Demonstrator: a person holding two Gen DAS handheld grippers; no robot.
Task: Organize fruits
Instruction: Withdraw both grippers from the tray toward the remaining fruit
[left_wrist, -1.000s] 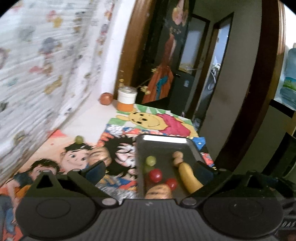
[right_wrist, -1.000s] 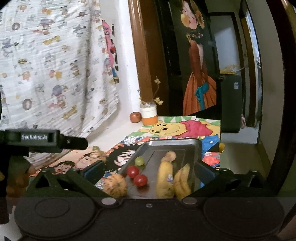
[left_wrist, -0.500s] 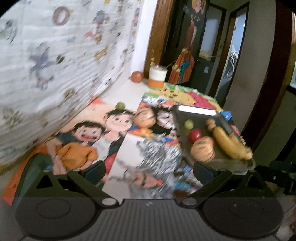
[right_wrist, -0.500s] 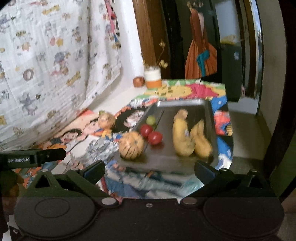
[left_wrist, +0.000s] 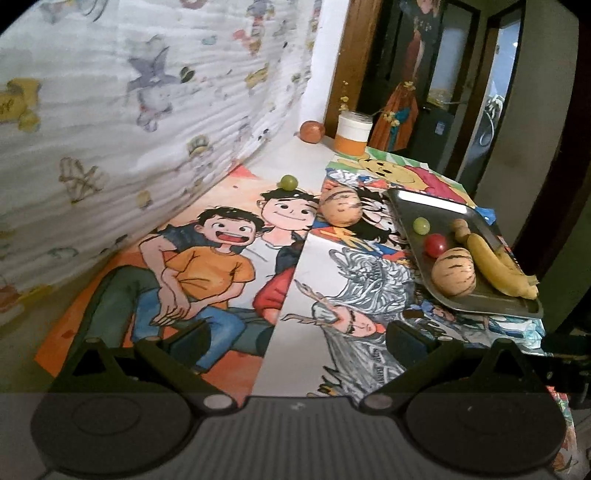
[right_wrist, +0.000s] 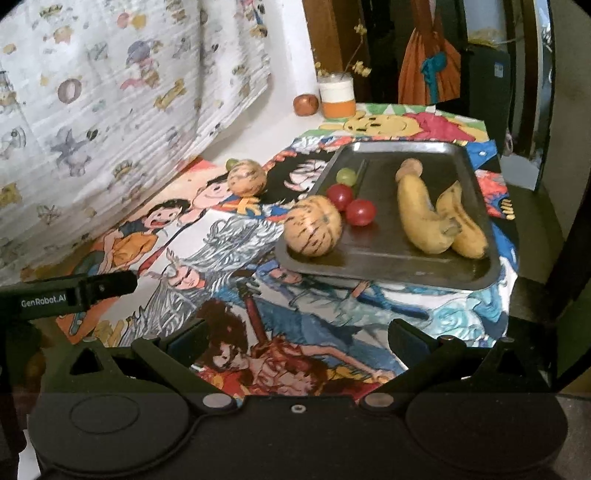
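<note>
Left gripper (left_wrist: 293, 334): I held it spread and empty, low in frame, facing the loose fruit.
Right gripper (right_wrist: 295, 334): also spread, holding nothing.
Tray (right_wrist: 476, 275): right of centre, collecting bananas (right_wrist: 424, 218), cherry tomatoes (right_wrist: 360, 211), a grape, one striped melon (right_wrist: 313, 230).
Still out: second striped melon (left_wrist: 340, 210) and green grape (left_wrist: 288, 182), upper centre on the mat, probably my next picks.

Left tongs (left_wrist: 291, 338): black plastic, two angled fingers (left_wrist: 184, 338) at the lower frame, triangular cutouts, silver screws at the finger pivots, round discs either side, ribbed grey centre plate. Right tongs (right_wrist: 293, 338): same black build, smooth centre with one small screw. White "GenRobot.AI" lettering on the black bar at left edge.
</note>
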